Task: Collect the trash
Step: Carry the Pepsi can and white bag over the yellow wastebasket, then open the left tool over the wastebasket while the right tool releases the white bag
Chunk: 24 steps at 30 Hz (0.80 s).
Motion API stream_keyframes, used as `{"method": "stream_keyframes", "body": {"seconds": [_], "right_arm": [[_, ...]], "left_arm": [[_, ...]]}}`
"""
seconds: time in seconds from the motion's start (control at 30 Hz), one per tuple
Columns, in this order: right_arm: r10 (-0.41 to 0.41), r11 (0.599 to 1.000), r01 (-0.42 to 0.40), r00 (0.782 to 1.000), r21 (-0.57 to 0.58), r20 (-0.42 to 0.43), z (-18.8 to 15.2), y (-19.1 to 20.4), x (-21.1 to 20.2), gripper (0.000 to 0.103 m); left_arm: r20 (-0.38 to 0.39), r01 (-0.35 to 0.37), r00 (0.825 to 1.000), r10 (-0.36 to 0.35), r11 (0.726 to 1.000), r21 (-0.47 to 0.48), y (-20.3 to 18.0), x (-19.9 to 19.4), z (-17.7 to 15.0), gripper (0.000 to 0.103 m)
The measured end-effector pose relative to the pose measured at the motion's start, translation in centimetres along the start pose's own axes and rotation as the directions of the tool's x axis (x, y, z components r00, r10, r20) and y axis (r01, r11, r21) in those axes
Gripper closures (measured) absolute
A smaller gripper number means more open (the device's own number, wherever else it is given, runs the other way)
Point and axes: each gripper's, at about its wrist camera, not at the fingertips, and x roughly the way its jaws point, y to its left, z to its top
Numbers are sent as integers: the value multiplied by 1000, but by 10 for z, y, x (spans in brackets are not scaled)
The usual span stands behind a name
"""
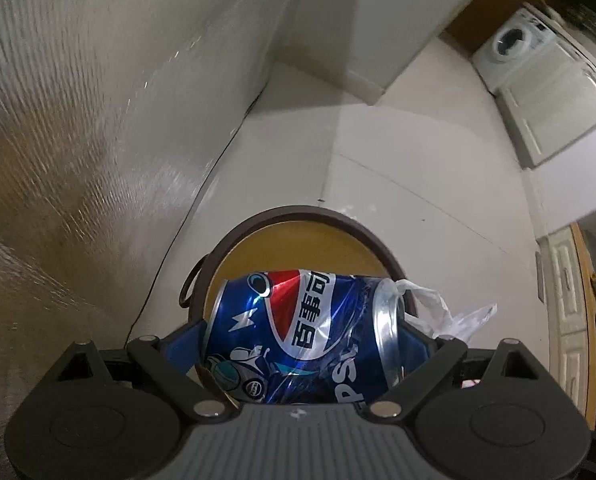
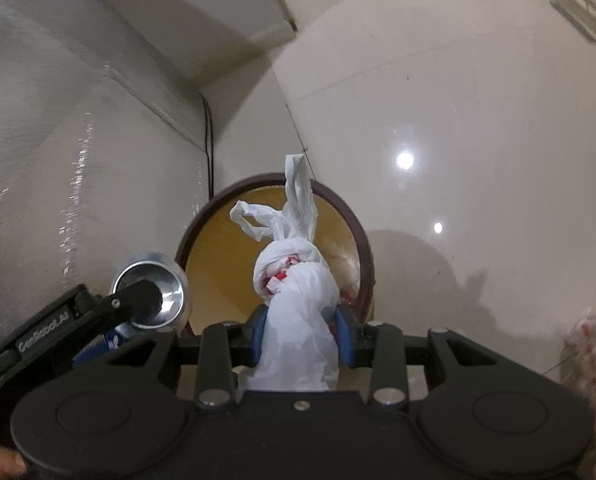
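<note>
My left gripper (image 1: 304, 332) is shut on a crushed blue Pepsi can (image 1: 302, 328), held sideways above the round bin (image 1: 298, 216) with a brown rim and yellow inside. My right gripper (image 2: 301, 334) is shut on a knotted white plastic bag (image 2: 294, 296) with red scraps inside, held over the same bin (image 2: 362, 248). In the right wrist view the can's silver end (image 2: 154, 292) and the left gripper (image 2: 58, 332) show at the lower left, beside the bin's rim. The bag's handles (image 1: 446, 312) show at the right in the left wrist view.
The bin stands on a glossy pale tiled floor (image 2: 458, 120) against a textured wall (image 1: 78, 140). A black cable (image 2: 208, 148) runs down the wall corner behind it. A white washing machine (image 1: 514, 44) and cupboards are far off.
</note>
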Motion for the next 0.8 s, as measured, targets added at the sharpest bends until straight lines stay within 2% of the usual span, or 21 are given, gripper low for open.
{"method": "stream_keyframes", "body": {"seconds": [0.2,0.33,0.4,0.5,0.8], "right_arm": [[17,1000,-17,1000,16,9,9,4,25,65],[29,999,-30,999,29,36,15,5,32,55],[34,999,-35,999,37,32,13,5,31,42],[34,999,-34,999,29,32,14,3,29,37],[-7,998,8,1000,-65,9,12,-3,23,26]], "left_arm": [[34,34,999,-31,997,-66,5,13,13,7],[32,9,999,-7,997,-72,10,12,11,1],[13,-1,1000,2,998,-60,9,15,13,1],[5,-5,1000,5,999,-48,6,16,11,0],[-33,-82,996,82,997,14,5,11,8,0]]}}
